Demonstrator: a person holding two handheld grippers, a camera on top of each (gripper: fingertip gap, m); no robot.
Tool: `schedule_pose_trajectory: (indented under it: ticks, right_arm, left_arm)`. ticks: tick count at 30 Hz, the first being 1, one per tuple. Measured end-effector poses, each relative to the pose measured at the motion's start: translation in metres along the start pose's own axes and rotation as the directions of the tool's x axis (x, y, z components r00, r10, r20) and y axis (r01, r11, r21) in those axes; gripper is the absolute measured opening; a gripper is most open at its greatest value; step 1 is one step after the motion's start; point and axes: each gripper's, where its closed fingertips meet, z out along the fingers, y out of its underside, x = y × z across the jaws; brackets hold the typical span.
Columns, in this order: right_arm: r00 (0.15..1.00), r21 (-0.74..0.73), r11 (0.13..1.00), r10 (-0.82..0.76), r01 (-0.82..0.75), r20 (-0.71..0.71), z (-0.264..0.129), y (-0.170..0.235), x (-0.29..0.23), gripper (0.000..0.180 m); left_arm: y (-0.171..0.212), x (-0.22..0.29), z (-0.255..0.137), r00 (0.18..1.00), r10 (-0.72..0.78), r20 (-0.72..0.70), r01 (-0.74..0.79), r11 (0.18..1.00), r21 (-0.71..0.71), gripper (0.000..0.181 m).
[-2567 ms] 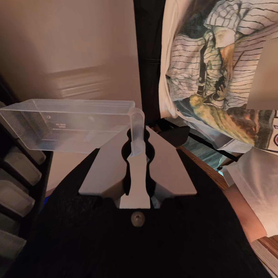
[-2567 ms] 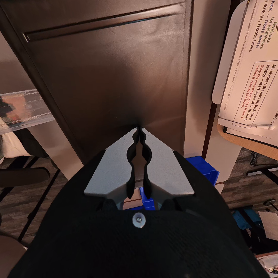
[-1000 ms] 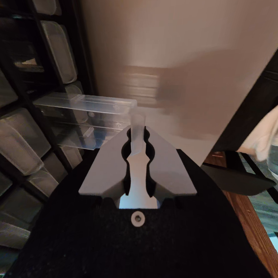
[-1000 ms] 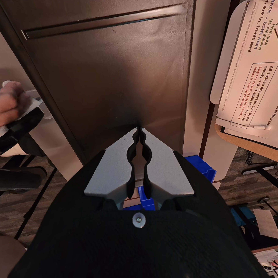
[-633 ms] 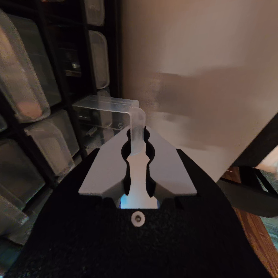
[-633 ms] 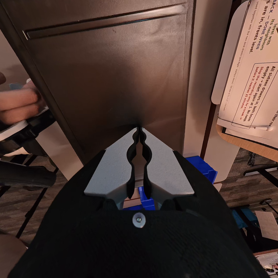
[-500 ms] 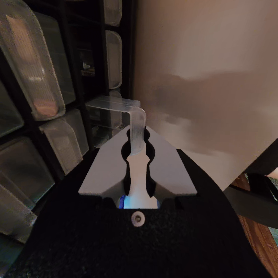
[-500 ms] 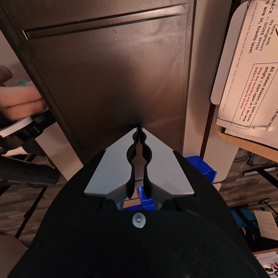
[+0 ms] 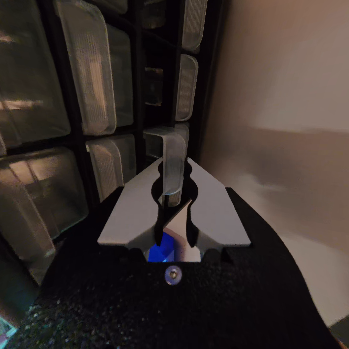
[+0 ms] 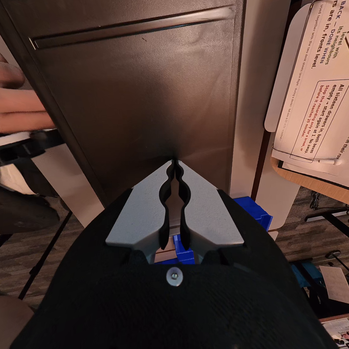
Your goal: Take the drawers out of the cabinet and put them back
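In the left wrist view my left gripper [image 9: 173, 162] is shut on the frosted handle of a clear plastic drawer [image 9: 172, 151]. The drawer is partly inside a slot in the rightmost column of the black cabinet [image 9: 138, 90], and most of its body is hidden in the frame. Several other clear drawers [image 9: 90, 75] sit in their slots to the left. In the right wrist view my right gripper [image 10: 174, 161] is shut and empty, its tips touching the dark side panel of the cabinet [image 10: 143, 98].
A pale wall [image 9: 273, 94] runs close along the cabinet's right side. A blue bin [image 10: 253, 211] sits below the cabinet. A printed sheet on a clipboard [image 10: 311, 90] hangs at the right. A person's hand [image 10: 18, 113] shows at the left edge.
My left gripper has swung the clear drawer from free air toward the cabinet and pushed it into a right-column slot. The right gripper has stayed against the side panel.
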Motion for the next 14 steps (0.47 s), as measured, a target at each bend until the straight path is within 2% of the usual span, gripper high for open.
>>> schedule_pose_trajectory:
  ticks: [1, 6, 10, 14]
  right_arm:
    - [1.000, 0.001, 1.000, -0.001, 0.001, -0.001, 0.000, 0.000, 0.000, 0.000]
    - [1.000, -0.002, 1.000, -0.002, 0.002, -0.004, 0.000, 0.000, 0.000, 0.000]
    - [1.000, -0.007, 1.000, -0.003, 0.003, -0.012, 0.000, 0.000, 0.000, 0.000]
    - [1.000, -0.011, 1.000, -0.001, 0.001, -0.013, 0.000, 0.000, 0.000, 0.000]
  left_arm:
    - [-0.001, -0.001, -0.001, 1.000, 0.006, 0.028, -0.007, 1.000, 0.027, 0.018]
    - [0.000, -0.007, 0.002, 0.970, 0.070, 0.233, -0.092, 0.992, 0.086, 0.024]
    - [-0.005, -0.012, 0.000, 0.864, 0.150, 0.482, -0.208, 0.976, 0.069, 0.034]
    - [-0.006, -0.012, -0.002, 0.782, 0.131, 0.610, -0.223, 0.972, 0.077, 0.037]
